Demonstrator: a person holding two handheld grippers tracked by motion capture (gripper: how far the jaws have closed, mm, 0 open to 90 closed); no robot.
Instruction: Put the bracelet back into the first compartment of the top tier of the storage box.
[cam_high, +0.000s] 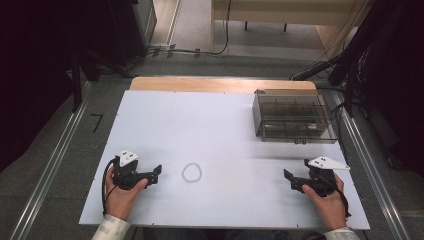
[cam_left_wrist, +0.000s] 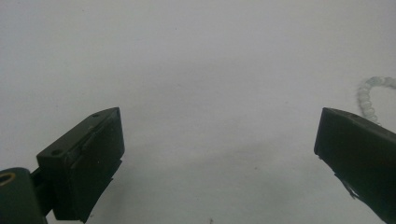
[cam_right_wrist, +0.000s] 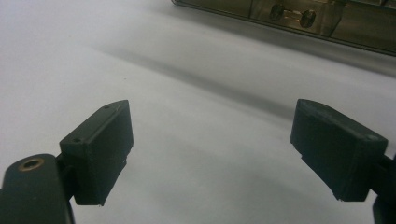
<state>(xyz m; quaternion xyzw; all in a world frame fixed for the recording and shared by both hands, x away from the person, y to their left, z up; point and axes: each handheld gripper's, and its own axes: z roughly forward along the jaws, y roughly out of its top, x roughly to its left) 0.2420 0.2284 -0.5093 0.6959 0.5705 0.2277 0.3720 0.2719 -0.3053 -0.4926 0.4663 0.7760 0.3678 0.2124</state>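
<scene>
Smoky clear drawer box (cam_high: 292, 116) sits far right on the white table (cam_high: 220, 125), well apart from everything. Nothing blocks the pale bead bracelet (cam_high: 192, 172), a small closed ring just beside the left gripper (cam_high: 157, 174), jaws spread. Right gripper (cam_high: 291, 180) spread too, empty.

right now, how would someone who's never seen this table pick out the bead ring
Start at the white table: a clear box stands at its far right. Come to the near edge, where the left gripper and right gripper rest with jaws open. The bead ring lies flat just beside the left gripper, a small pale loop, the one loose thing on the board.
</scene>
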